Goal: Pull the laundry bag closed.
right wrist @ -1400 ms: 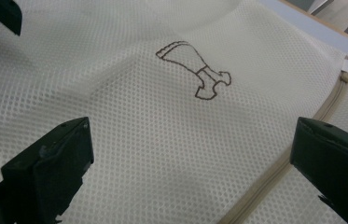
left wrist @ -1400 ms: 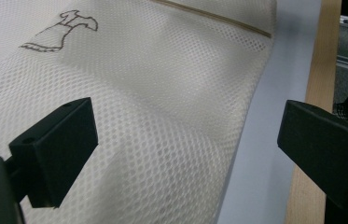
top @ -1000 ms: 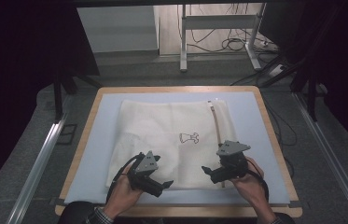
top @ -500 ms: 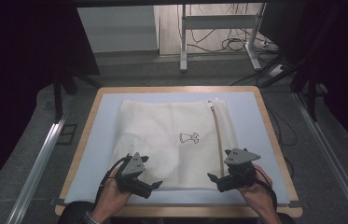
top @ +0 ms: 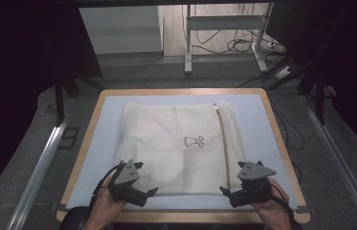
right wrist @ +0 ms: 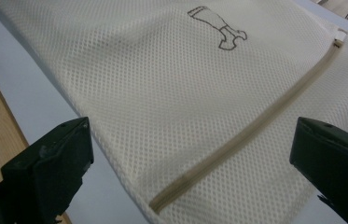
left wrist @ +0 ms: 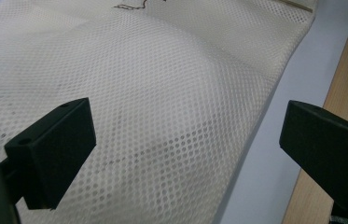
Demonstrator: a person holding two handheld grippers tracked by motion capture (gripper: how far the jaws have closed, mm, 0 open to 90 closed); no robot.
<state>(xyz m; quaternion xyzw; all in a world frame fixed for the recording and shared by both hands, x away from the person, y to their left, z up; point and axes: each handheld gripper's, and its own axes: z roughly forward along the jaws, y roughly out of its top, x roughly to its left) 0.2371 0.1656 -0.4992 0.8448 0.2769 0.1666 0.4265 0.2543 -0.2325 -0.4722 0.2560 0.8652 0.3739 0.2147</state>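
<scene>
Mesh laundry bag (top: 181,148) lies flat on the pale blue mat of the worktop (top: 281,139), its near hem just ahead of both my hands, and everything I do next is measured from that hem. At the hem's left corner my left gripper (top: 148,192) hovers with its jaws wide and holding nothing. In the left gripper view the mesh passes between them, and the bag's edge with the strip of mat runs nearer the right-hand jaw. I'd say the step is to pinch both near corners, so I should centre that edge between the jaws, go low, and catch both layers — mesh slips if I take only the top one. Further along the hem, the small printed mark (top: 194,141) sits back from it, mid-bag. The tan zipper (top: 223,148) meets the hem near its right corner, and there my right gripper (top: 225,191) waits, jaws equally wide and empty. I judge it best to bite beside the zipper's end, not on it — the stiff tape may twist the grip.
</scene>
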